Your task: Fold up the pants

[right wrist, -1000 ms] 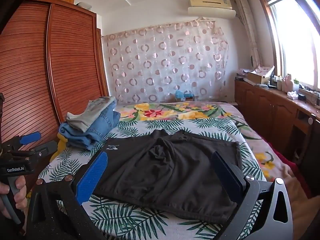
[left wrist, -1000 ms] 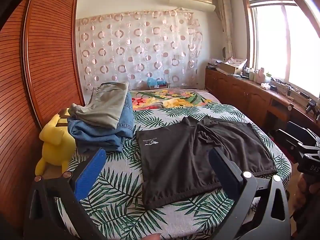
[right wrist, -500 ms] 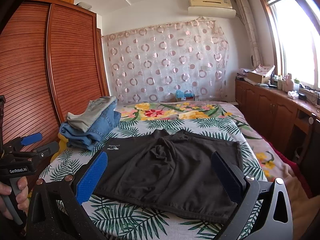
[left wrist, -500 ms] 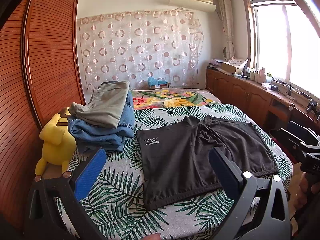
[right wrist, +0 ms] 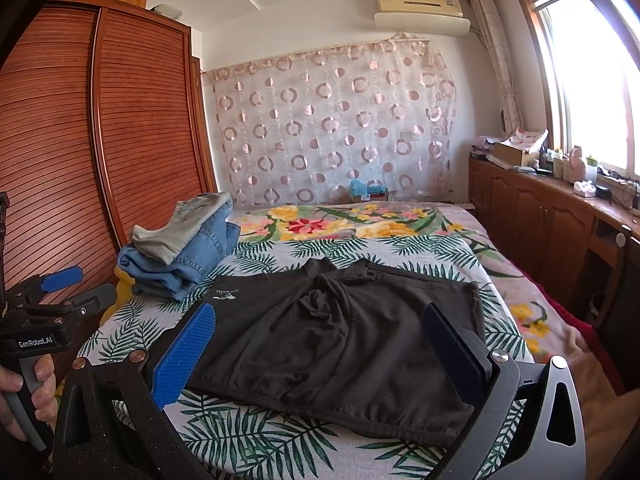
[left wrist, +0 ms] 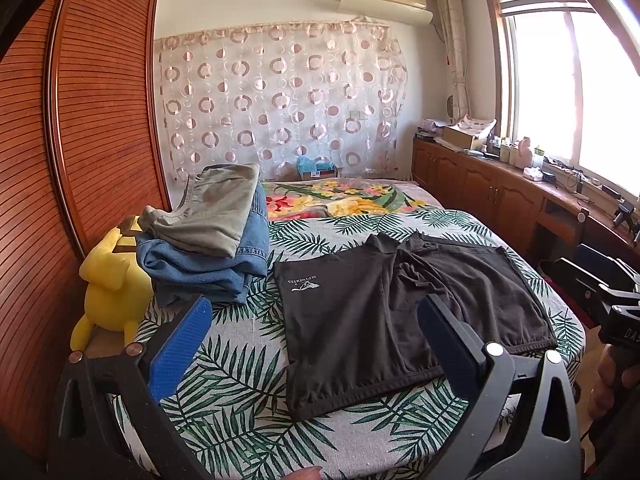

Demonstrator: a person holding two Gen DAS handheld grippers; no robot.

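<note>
Left wrist view: a pair of black fabric shorts with a small white logo (left wrist: 384,320) lies spread flat on a bed covered in a white sheet printed with green palm leaves (left wrist: 248,392), its waistband toward the near edge. The left gripper (left wrist: 312,328) hovers above the near side of the bed with its blue-padded fingers (left wrist: 180,344) spread wide and nothing between them. To the left of the shorts, a stack of folded blue denim jeans topped by a folded grey-green garment (left wrist: 208,240) rests near a yellow plush toy (left wrist: 108,292) at the bed's edge beside a slatted brown wooden wardrobe (left wrist: 100,120). From the right wrist view, the right gripper (right wrist: 316,344) likewise stands open and empty above the shorts (right wrist: 340,340), while a hand (right wrist: 28,392) at the left edge grips the handle of the other tool. A sheer curtain with pink circles (right wrist: 332,128) hangs behind the bed.
</note>
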